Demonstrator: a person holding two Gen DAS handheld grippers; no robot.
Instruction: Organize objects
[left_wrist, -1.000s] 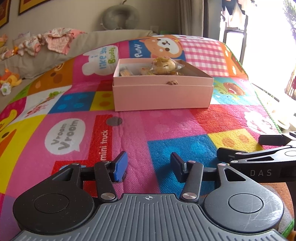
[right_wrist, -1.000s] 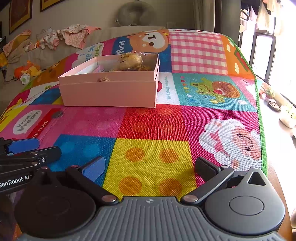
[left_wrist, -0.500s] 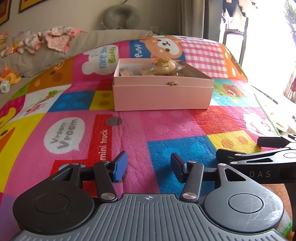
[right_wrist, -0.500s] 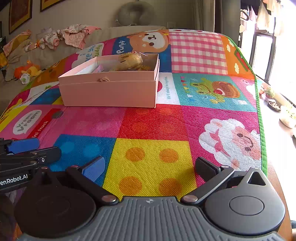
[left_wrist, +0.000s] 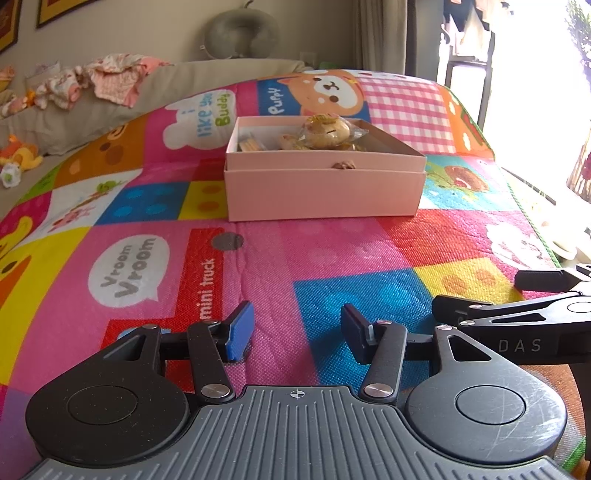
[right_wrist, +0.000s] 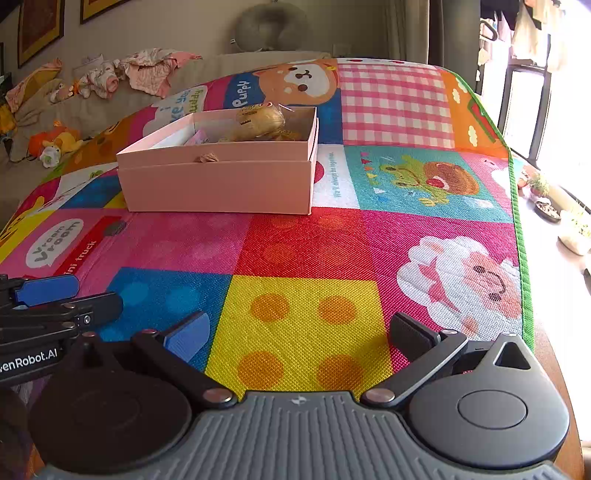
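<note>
An open pink box (left_wrist: 321, 192) (right_wrist: 218, 184) stands on the colourful play mat (left_wrist: 332, 251) (right_wrist: 303, 243), well ahead of both grippers. Inside it lie wrapped snacks (left_wrist: 327, 129) (right_wrist: 260, 118) and other small items I cannot make out. My left gripper (left_wrist: 297, 330) hovers low over the mat's near edge, open, nothing between its blue pads. My right gripper (right_wrist: 299, 332) sits beside it to the right, open wide and empty. Each gripper shows at the edge of the other's view: the right gripper (left_wrist: 517, 317), the left gripper (right_wrist: 55, 302).
A sofa (left_wrist: 110, 99) with heaped clothes (right_wrist: 147, 70) and soft toys (right_wrist: 59, 142) runs along the back left. A grey neck pillow (left_wrist: 240, 33) rests on its back. The mat's green right edge (right_wrist: 521, 236) borders a bright window ledge holding small pots (right_wrist: 548, 206).
</note>
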